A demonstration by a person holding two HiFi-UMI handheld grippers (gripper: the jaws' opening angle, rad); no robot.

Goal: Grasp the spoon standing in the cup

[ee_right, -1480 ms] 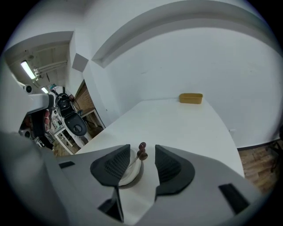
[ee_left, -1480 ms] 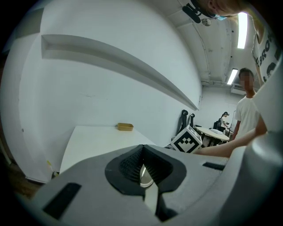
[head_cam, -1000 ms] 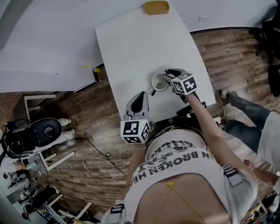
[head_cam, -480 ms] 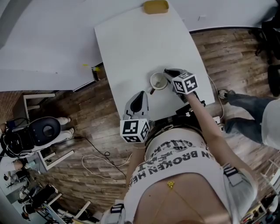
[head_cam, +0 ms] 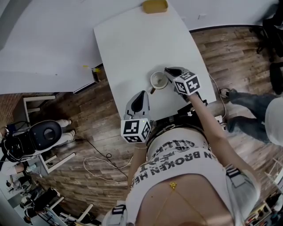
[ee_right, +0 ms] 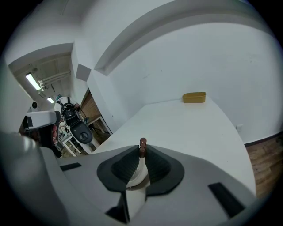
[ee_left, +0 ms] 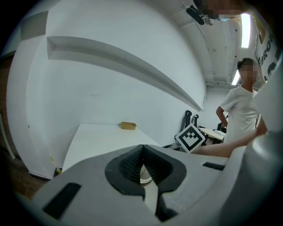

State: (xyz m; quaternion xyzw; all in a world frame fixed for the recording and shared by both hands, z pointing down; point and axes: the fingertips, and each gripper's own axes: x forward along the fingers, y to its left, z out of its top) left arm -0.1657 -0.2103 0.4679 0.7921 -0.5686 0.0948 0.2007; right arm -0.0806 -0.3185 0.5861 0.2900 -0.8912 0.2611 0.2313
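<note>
A pale cup [head_cam: 158, 80] stands near the front of the white table [head_cam: 132, 39]. A spoon stands in it, its brown handle tip [ee_right: 142, 142] poking up between my right gripper's pads. My right gripper [head_cam: 168, 72] reaches over the cup's right rim. Its jaws have just been closing, and in the right gripper view the right gripper [ee_right: 141, 152] is shut on the spoon's handle, with the cup [ee_right: 138, 174] below. My left gripper [head_cam: 141, 94] hovers at the table's near edge, apart from the cup. In the left gripper view the left gripper [ee_left: 142, 150] has its pad tips together and nothing between them.
A yellow tray [head_cam: 154, 6] sits at the table's far end. A second person [head_cam: 252, 115] stands on the wooden floor to the right. A black-and-white seat [head_cam: 42, 133] and cables [head_cam: 99, 163] lie on the floor to the left.
The right gripper's jaws have narrowed at the cup and now pinch the spoon's handle. The left gripper has stayed where it was.
</note>
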